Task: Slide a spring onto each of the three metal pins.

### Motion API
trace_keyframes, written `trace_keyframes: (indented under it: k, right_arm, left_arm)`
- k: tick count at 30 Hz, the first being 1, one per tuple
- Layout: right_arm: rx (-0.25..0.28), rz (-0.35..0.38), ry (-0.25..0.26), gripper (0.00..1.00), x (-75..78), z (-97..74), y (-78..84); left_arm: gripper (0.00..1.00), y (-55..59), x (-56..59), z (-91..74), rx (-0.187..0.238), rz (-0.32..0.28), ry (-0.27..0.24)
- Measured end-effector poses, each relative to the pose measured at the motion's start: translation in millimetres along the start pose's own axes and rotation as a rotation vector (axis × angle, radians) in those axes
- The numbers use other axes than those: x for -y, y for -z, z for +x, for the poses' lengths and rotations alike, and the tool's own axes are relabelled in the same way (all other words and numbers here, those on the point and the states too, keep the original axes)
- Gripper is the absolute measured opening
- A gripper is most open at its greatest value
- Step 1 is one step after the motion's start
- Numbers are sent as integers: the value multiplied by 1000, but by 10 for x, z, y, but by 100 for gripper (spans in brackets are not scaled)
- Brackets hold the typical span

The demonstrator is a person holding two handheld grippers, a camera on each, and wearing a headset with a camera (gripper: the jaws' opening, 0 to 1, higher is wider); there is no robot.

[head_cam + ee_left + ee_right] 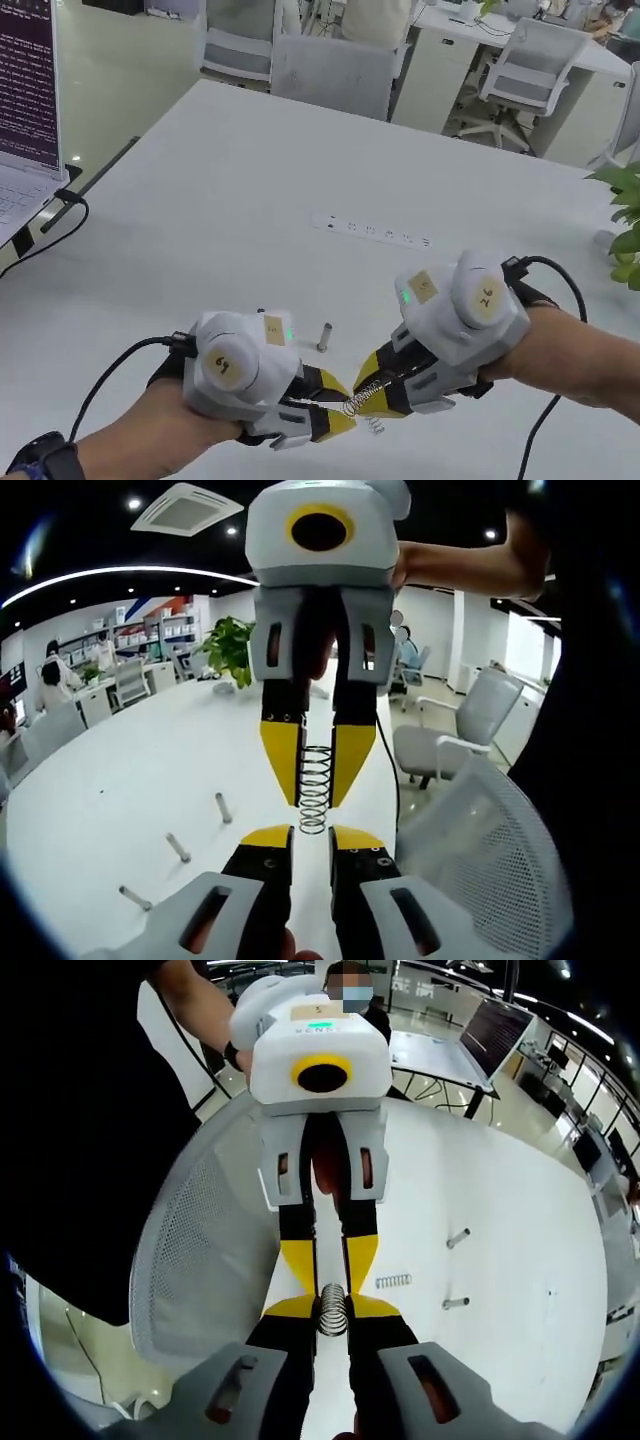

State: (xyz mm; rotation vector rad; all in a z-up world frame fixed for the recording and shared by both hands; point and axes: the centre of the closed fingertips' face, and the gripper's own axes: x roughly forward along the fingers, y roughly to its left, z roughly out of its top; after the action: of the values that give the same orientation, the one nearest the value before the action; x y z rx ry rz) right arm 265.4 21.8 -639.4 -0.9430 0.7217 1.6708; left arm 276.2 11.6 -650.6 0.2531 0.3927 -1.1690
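Note:
My two grippers meet tip to tip over the near edge of the white table (250,200). A short steel spring (355,403) spans the gap between them. The right gripper (365,390) is shut on the spring (315,775), its yellow jaws flanking the coils. The left gripper (311,835) is closed on the spring's near end. In the right gripper view the spring (333,1315) is seen end-on between my own jaws, with the left gripper (330,1285) facing it. Three metal pins (223,807) (178,847) (137,898) rest on the table. One pin (324,337) stands just beyond the grippers.
A loose spring (393,1281) lies on the table near two pins (458,1238). A laptop (25,100) and its cable sit at the left edge, a built-in power strip (370,230) mid-table. A white mesh chair (490,860) is below the grippers; a plant (625,220) at right.

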Motion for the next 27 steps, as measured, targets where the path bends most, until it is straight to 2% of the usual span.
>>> trace_keyframes:
  k: [12,17,27]
  right_arm:
    - [-7,39,19,8,4,-10,109]
    - [-23,55,31,8,31,4,175]
    - [-19,105,48,8,92,52,281]
  left_arm:
    - [12,216,-34,-122,-25,-59,-38]
    - [16,319,-125,-242,-24,-103,-88]
    - [22,521,-314,-502,-38,-162,-186]
